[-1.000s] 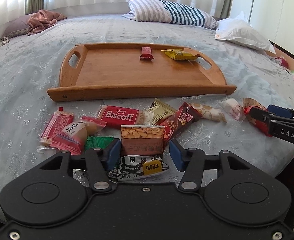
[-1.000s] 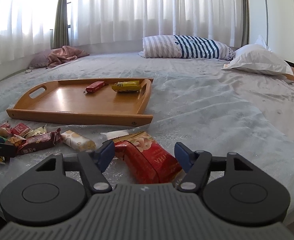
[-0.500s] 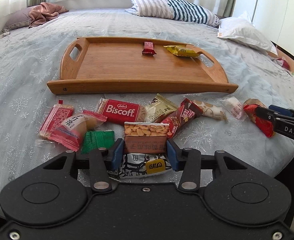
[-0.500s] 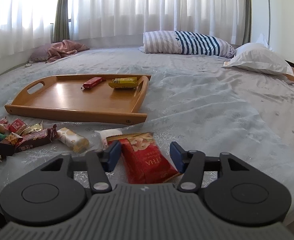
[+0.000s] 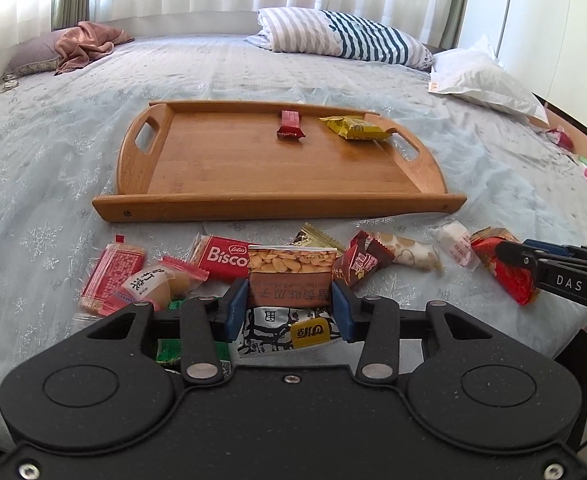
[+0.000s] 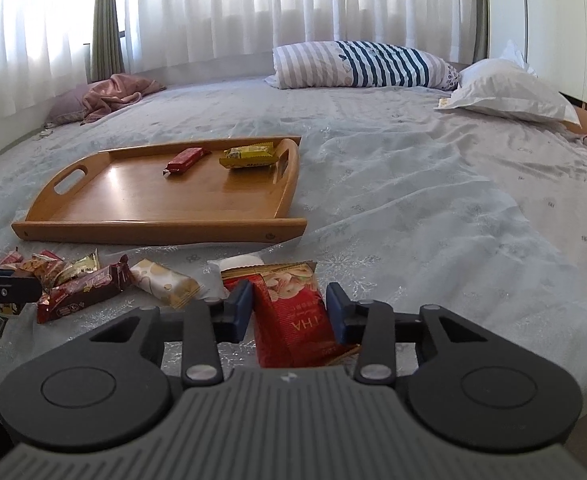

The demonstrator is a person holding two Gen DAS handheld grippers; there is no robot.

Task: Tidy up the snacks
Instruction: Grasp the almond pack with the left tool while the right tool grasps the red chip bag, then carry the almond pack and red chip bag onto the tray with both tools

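Observation:
My left gripper point(image 5: 290, 304) is shut on a brown sunflower-seed packet point(image 5: 289, 276), lifted a little over a black-and-white packet point(image 5: 285, 330). My right gripper point(image 6: 288, 306) is shut on a red nut packet point(image 6: 293, 316); it also shows in the left wrist view point(image 5: 505, 276). A wooden tray point(image 5: 253, 204) lies further out on the bed and holds a small red bar point(image 5: 290, 125) and a yellow packet point(image 5: 353, 128). Several loose snacks lie in front of the tray, among them a Biscoff packet point(image 5: 221, 258) and a dark red bar point(image 6: 85, 292).
The bed has a pale patterned cover point(image 6: 433, 208). A striped pillow point(image 6: 357, 64), a white pillow point(image 6: 505, 96) and a pink cloth point(image 6: 113, 92) lie at the far side. The bed's near edge is just below both grippers.
Both grippers closed from open onto their packets. The left one has lifted the sunflower-seed packet slightly; the right one now grips the red packet.

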